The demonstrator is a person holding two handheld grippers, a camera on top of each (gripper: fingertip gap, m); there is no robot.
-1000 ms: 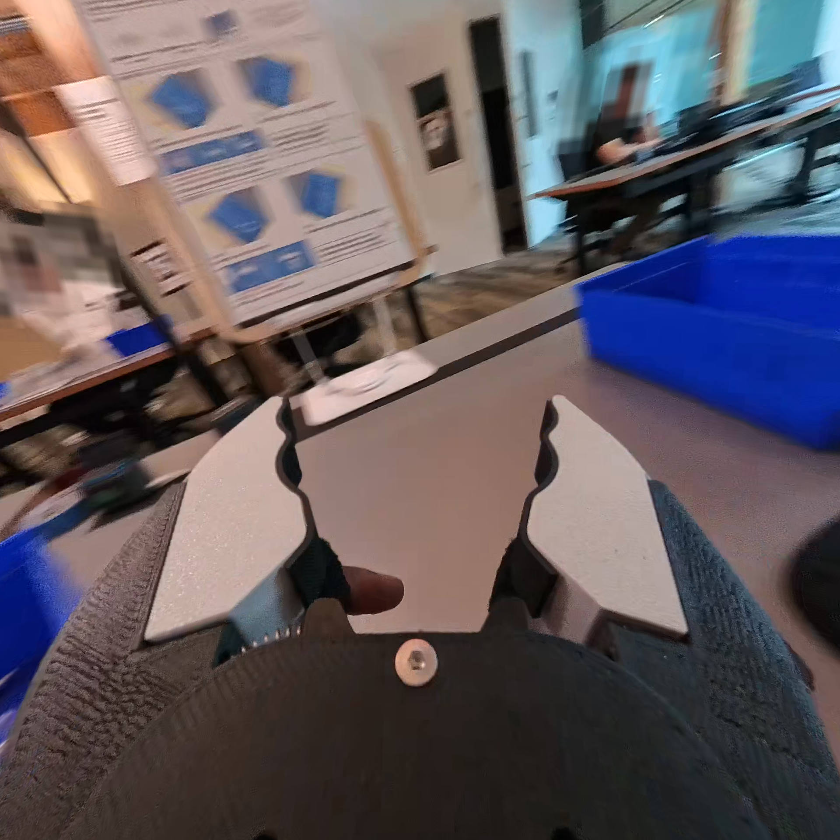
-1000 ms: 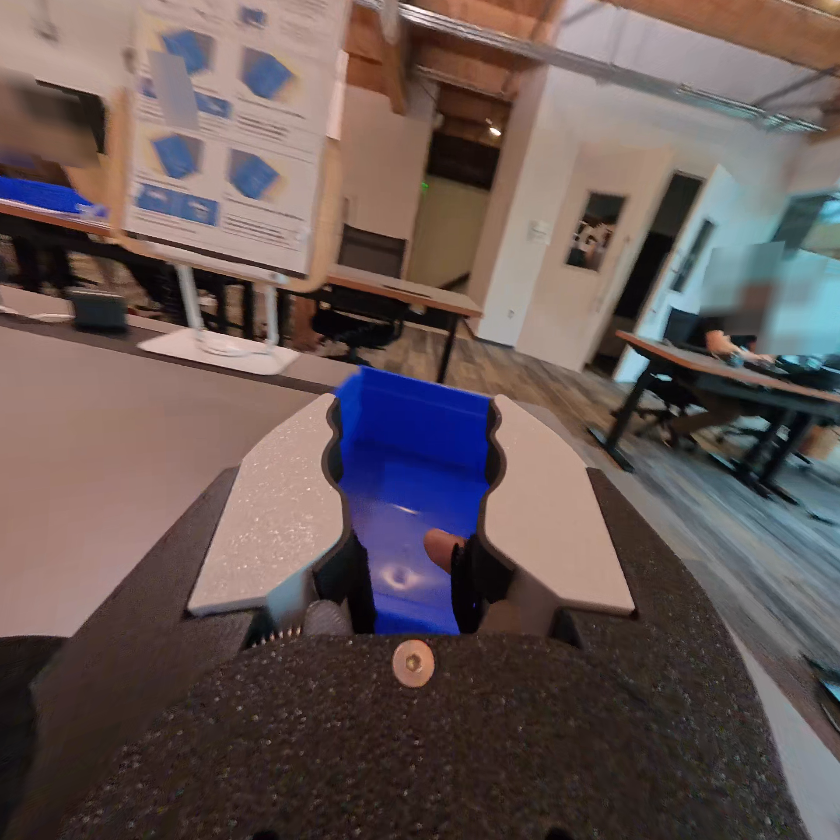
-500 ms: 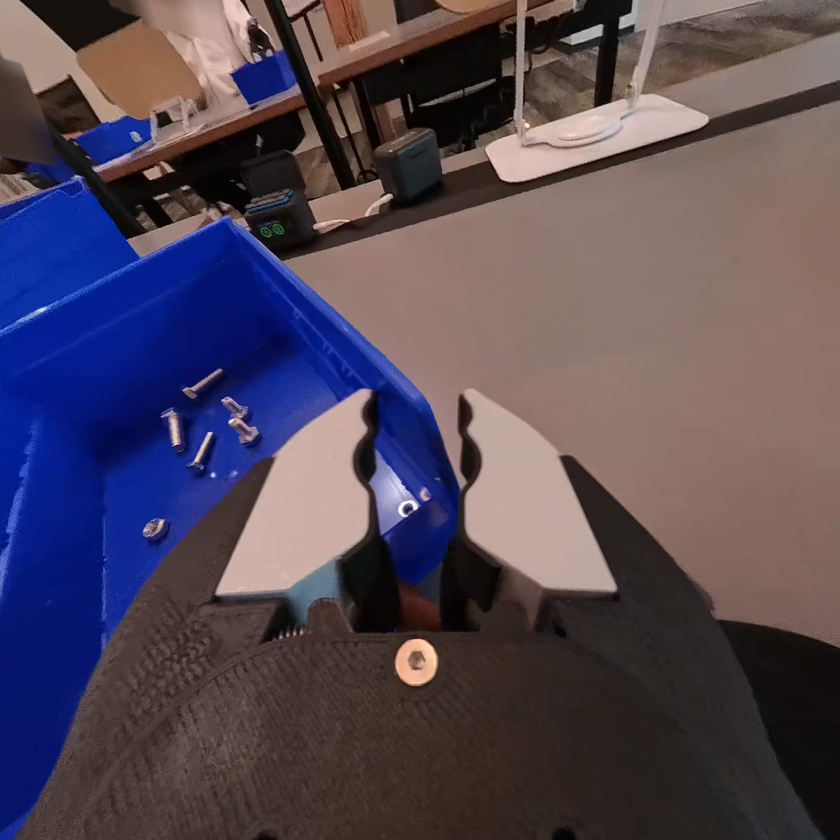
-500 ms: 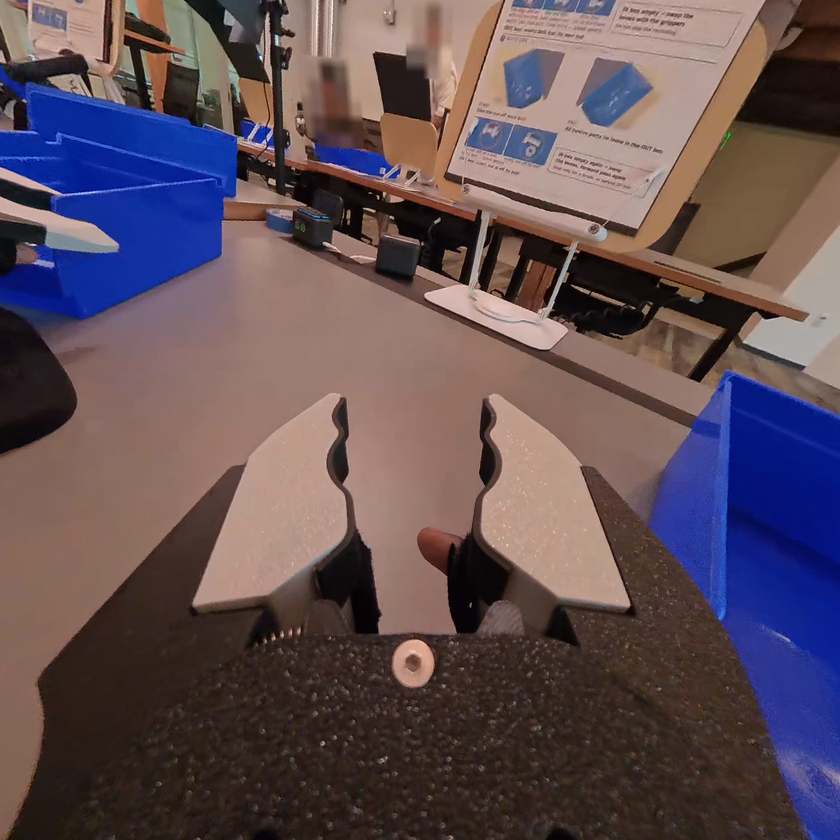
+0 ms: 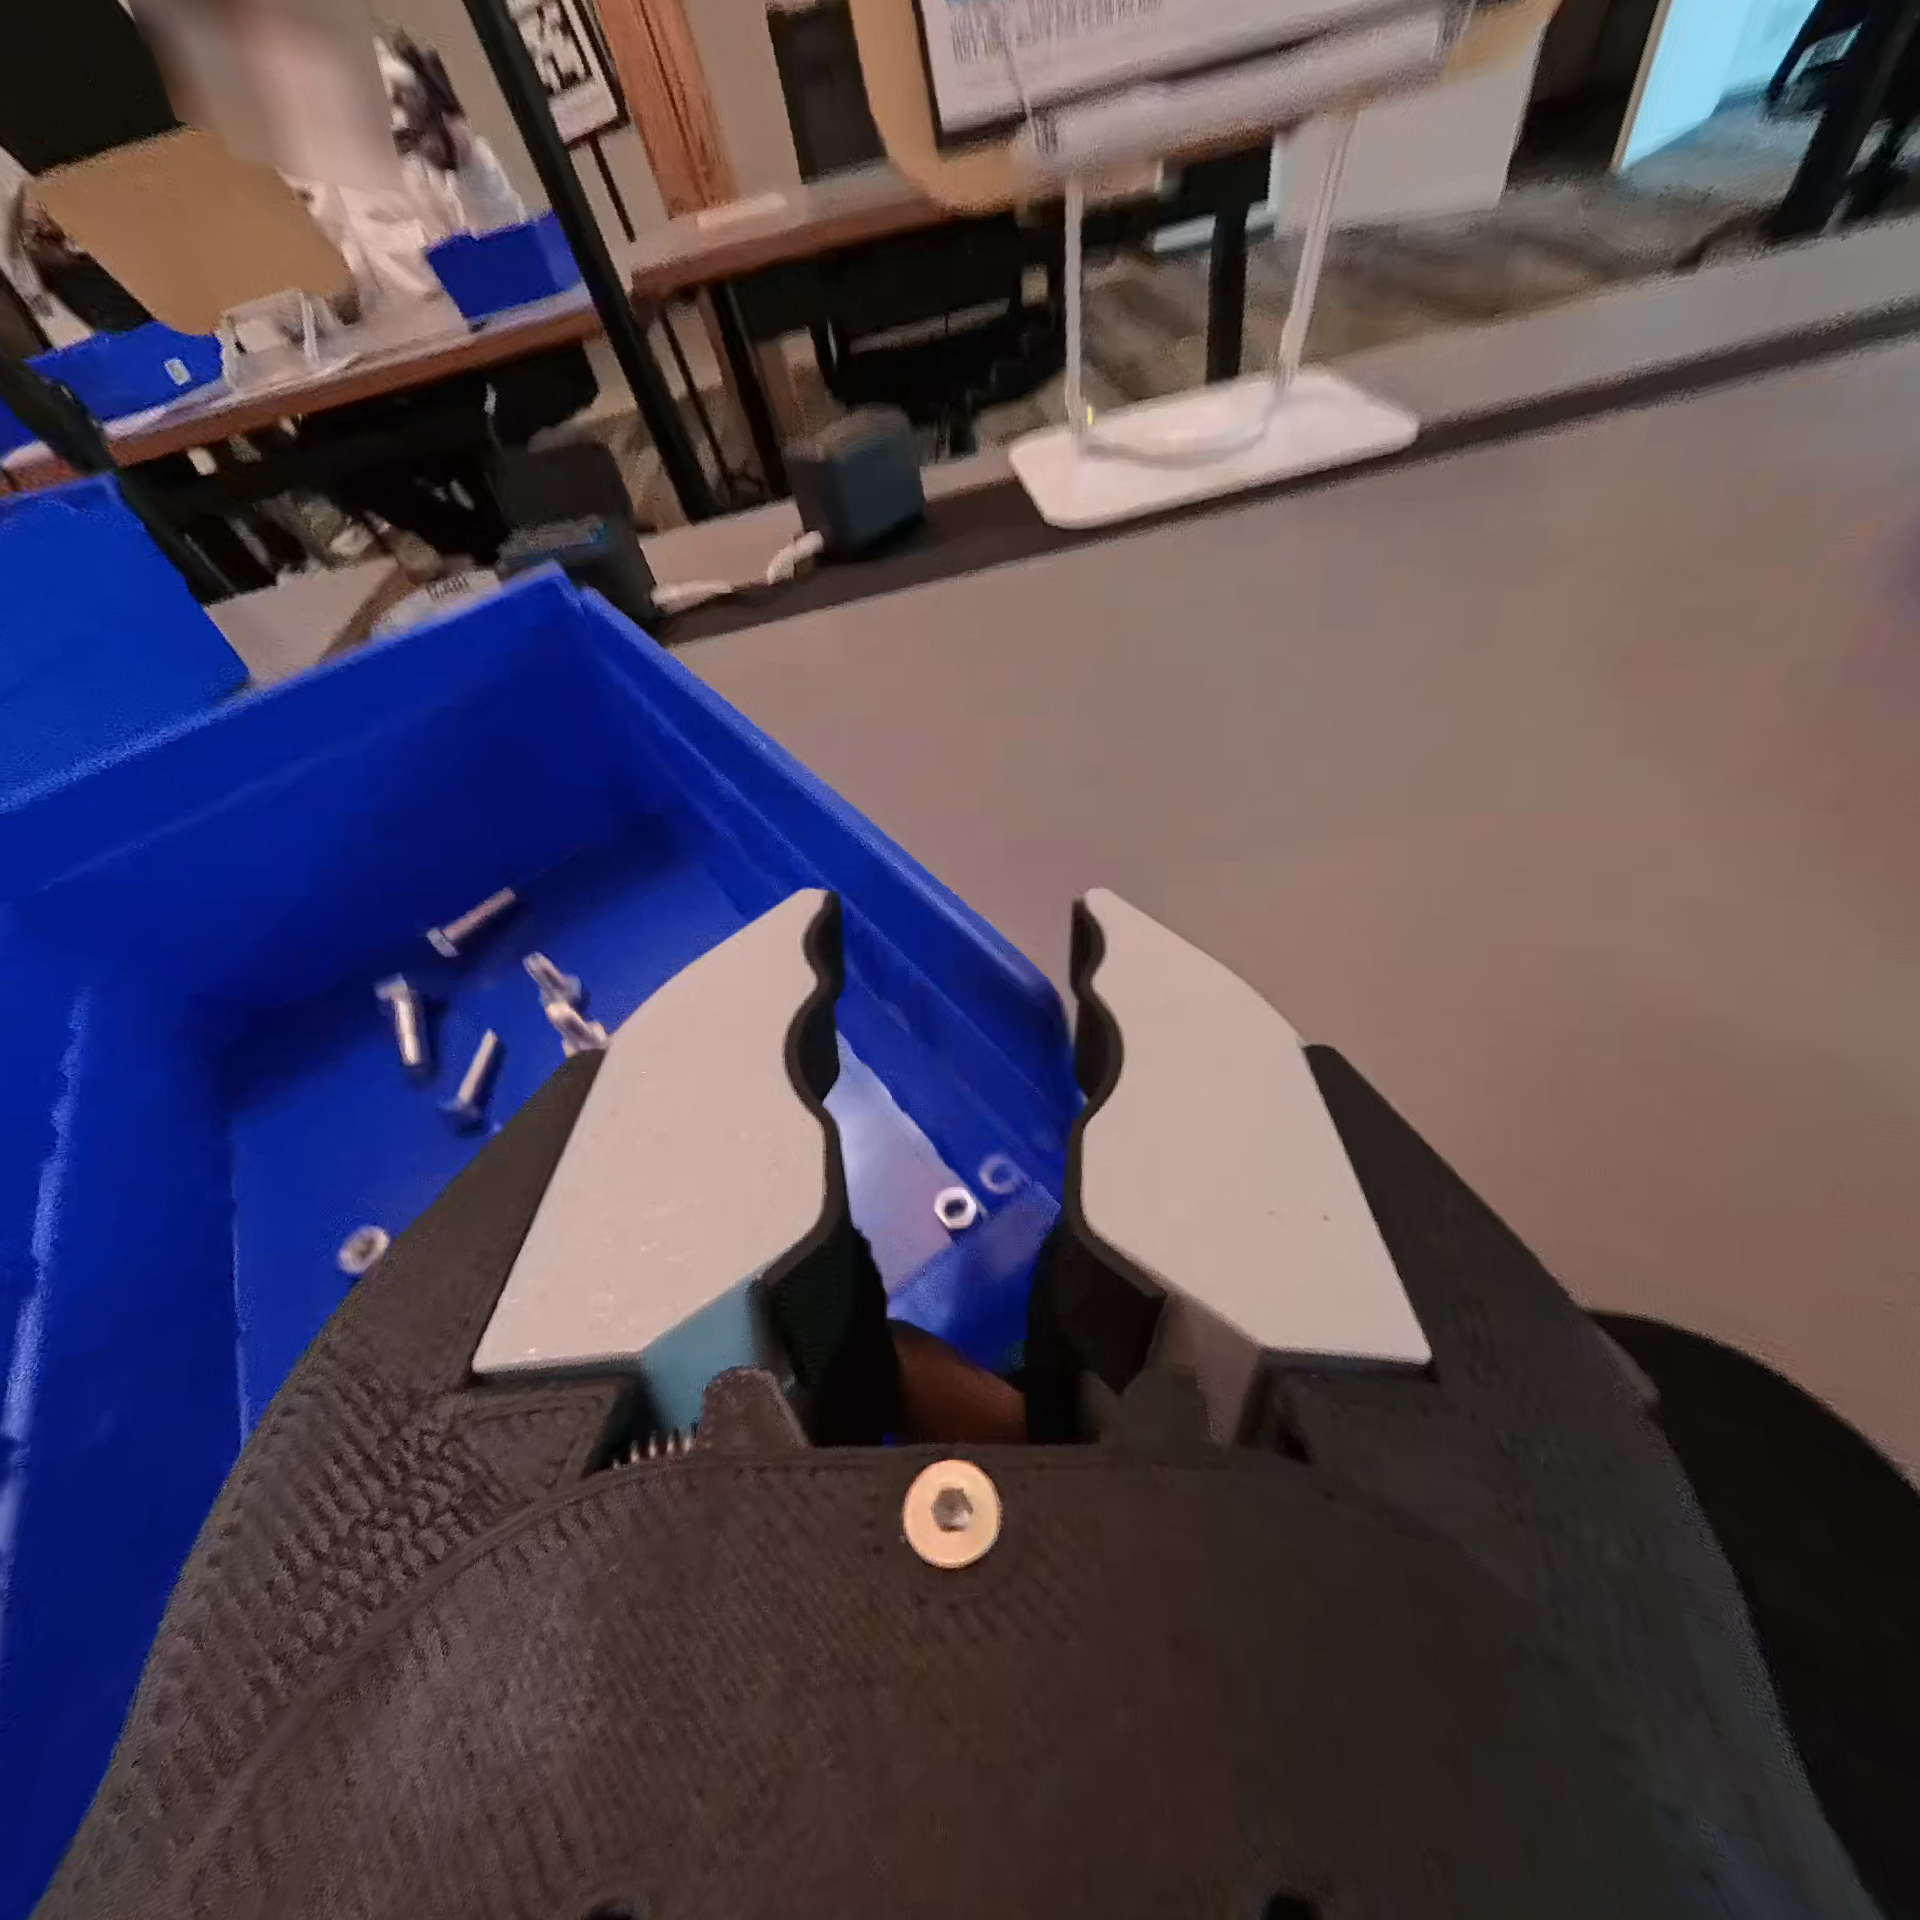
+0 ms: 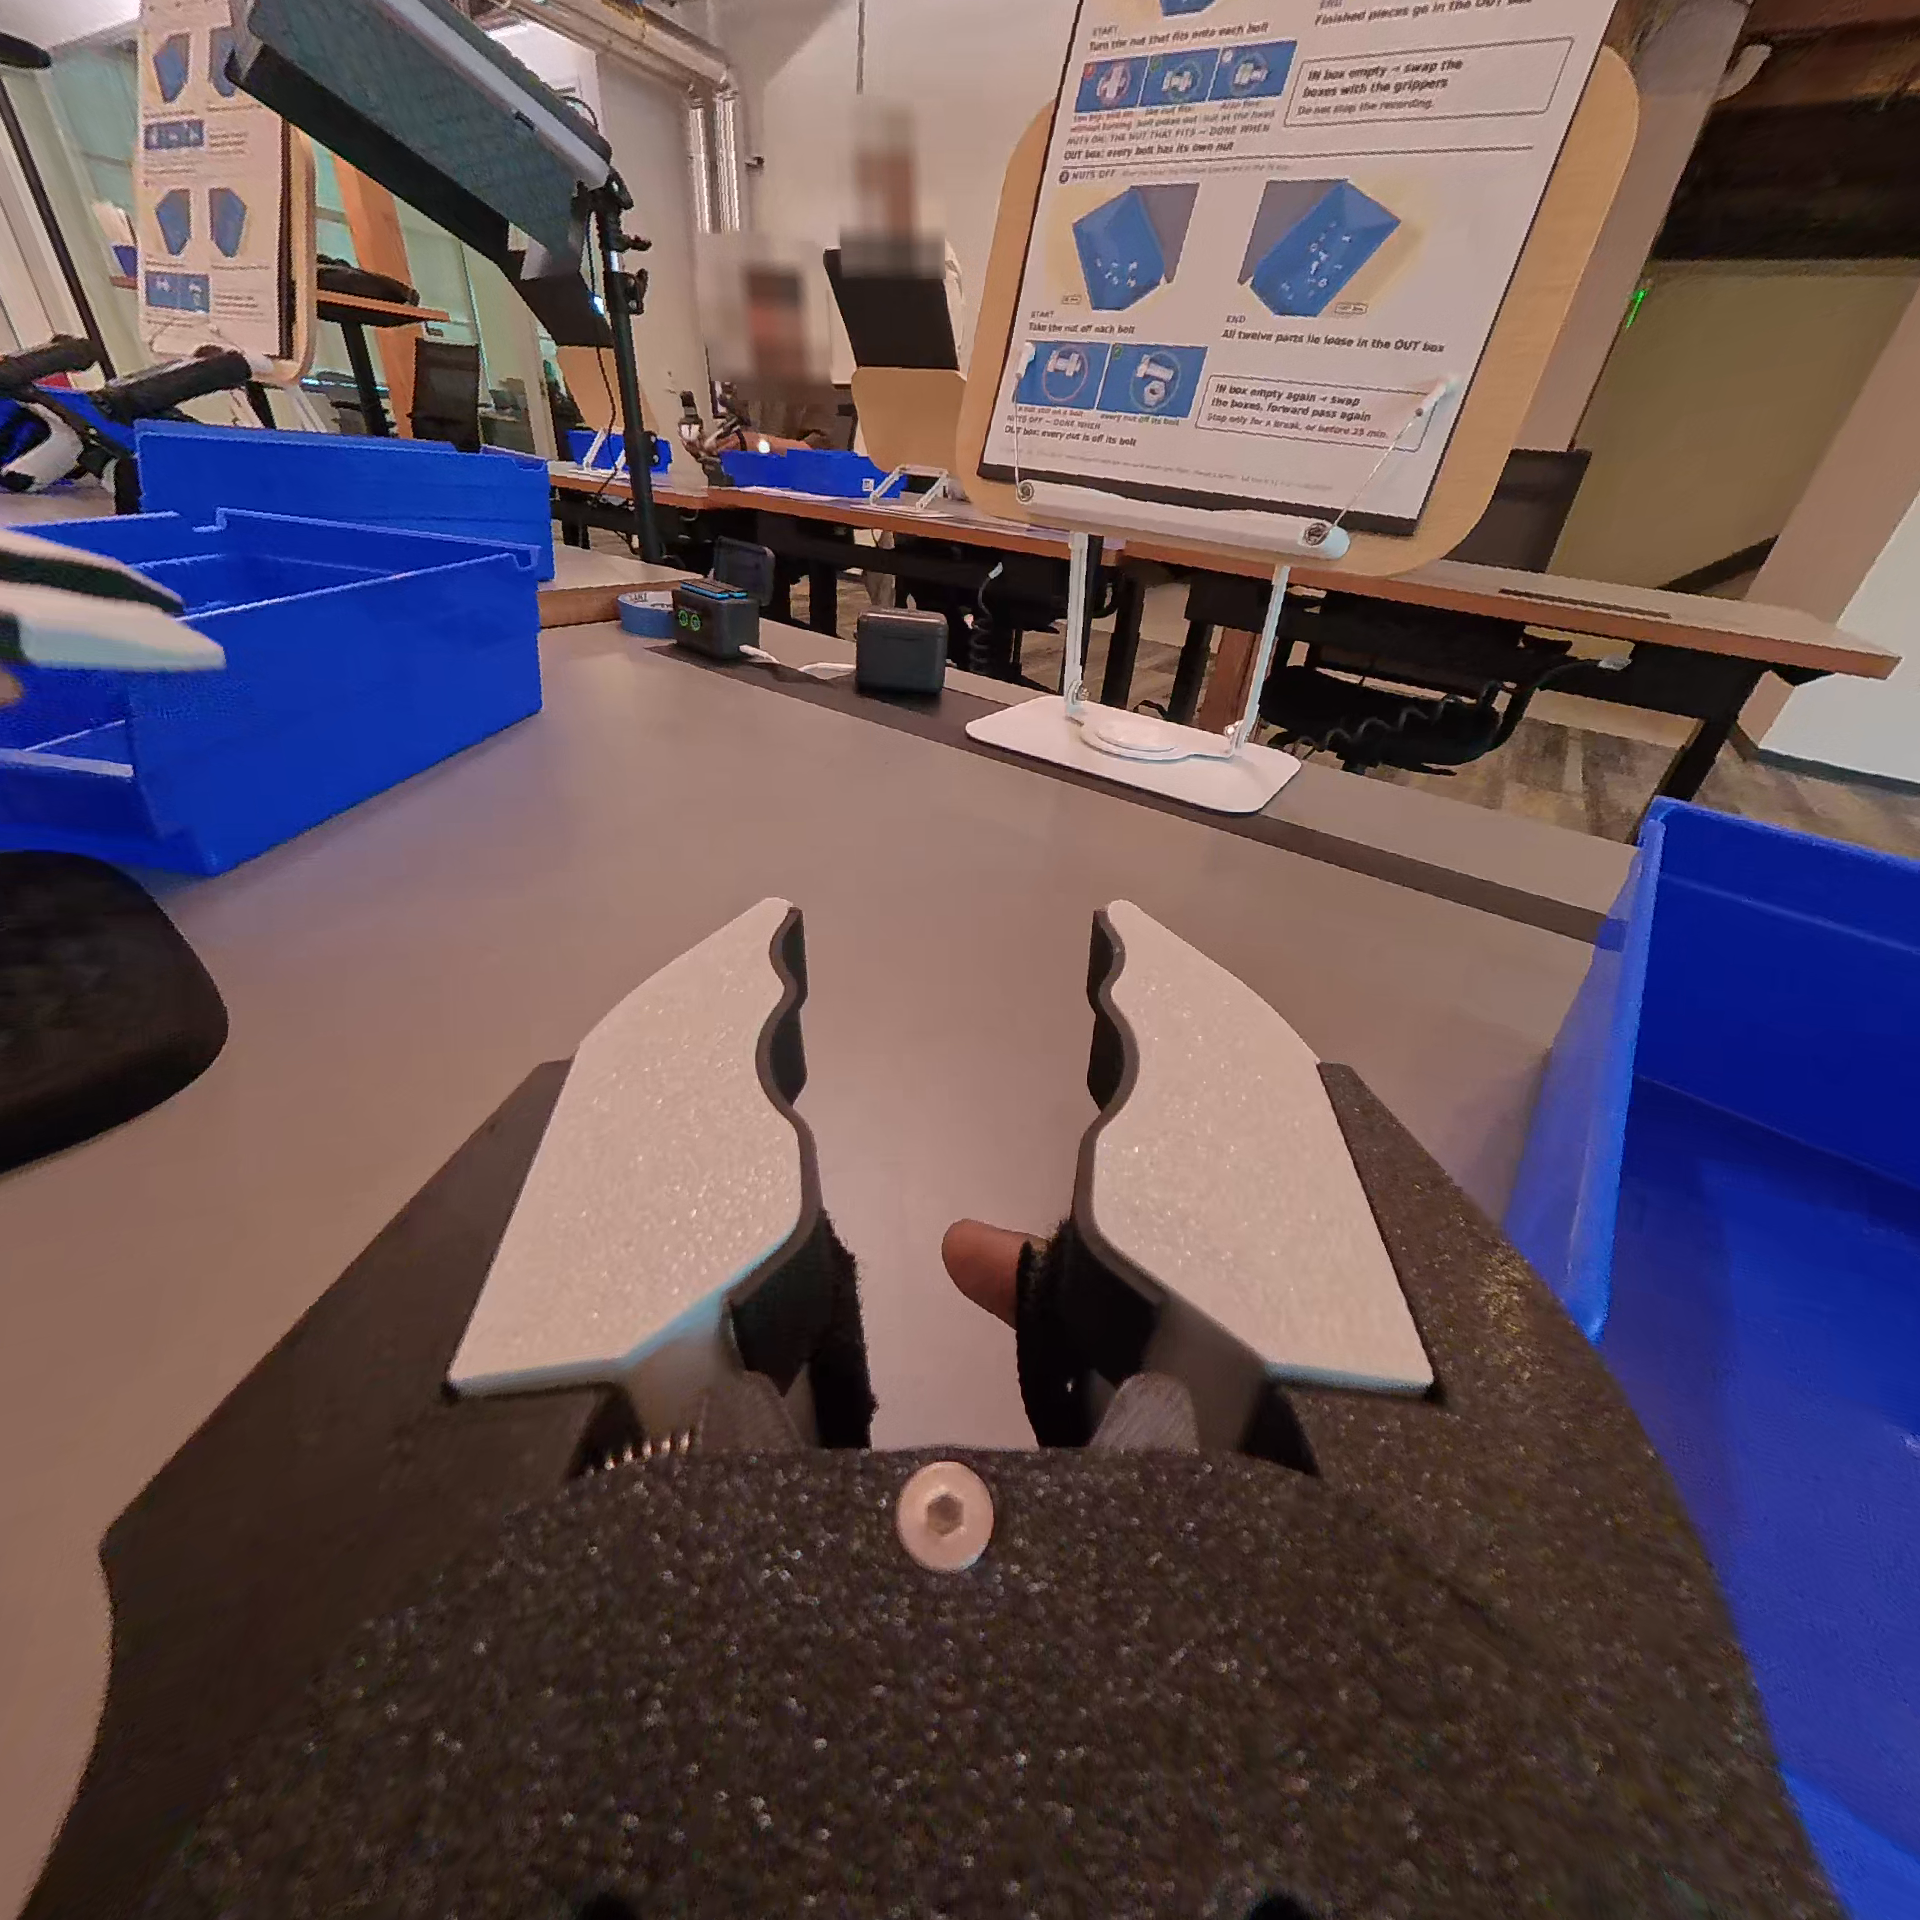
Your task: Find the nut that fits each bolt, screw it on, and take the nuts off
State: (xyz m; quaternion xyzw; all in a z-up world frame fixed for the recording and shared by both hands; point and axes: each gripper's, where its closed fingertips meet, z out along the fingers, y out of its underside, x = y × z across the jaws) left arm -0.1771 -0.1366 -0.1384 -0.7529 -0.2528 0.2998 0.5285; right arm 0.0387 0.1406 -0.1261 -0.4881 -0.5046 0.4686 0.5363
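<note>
Open gripper [image 5: 951, 920] over bin [image 5: 312, 769] (bolts [image 5: 457, 1023] inside)

The bin [image 5: 312, 790] is bright blue, with silver bolts [image 5: 405, 1023] and nuts [image 5: 953, 1207] inside. The bench [image 6: 831, 831] is plain grey. Both pairs of fingers [image 6: 644, 1143] are speckled light grey with black edges.

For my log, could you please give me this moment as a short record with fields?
Left gripper: jaws open, nothing between them, over the near corner of the left blue bin
Right gripper: jaws open, nothing held, over bare table
Bolts: loose in the left blue bin
Nuts: loose in the same bin
Right blue bin: beside the right gripper
</note>
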